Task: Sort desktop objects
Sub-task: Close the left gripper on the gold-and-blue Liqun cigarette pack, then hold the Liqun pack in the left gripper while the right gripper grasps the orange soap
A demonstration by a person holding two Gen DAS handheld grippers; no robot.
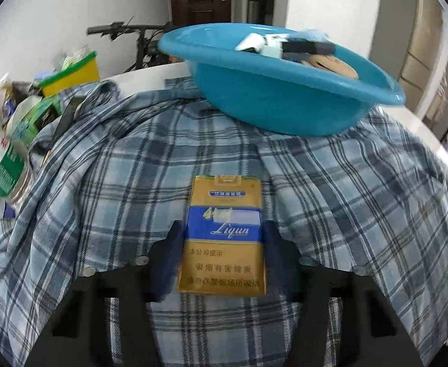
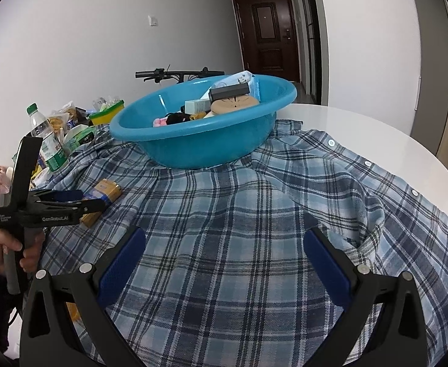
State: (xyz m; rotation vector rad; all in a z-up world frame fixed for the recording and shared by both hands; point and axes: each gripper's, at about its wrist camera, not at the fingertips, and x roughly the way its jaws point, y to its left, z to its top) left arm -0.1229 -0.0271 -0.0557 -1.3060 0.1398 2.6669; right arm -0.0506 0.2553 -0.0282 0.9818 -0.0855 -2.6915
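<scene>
Liqun cigarette pack (image 1: 224,235) is sitting clamped between the left gripper's (image 1: 222,229) pads, while the right gripper (image 2: 224,244) is hanging wide open, empty.

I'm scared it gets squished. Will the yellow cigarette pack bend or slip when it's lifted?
The cigarette pack looks like thin card, so probably light and crushable. The left gripper pads press its flat sides, so it likely won't slip or roll.

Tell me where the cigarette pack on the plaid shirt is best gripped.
Probably across its two long narrow edges, coming from its bottom end: the cigarette pack lies flat and lengthwise between the left gripper fingers, whose pads already flank those edges.
</scene>
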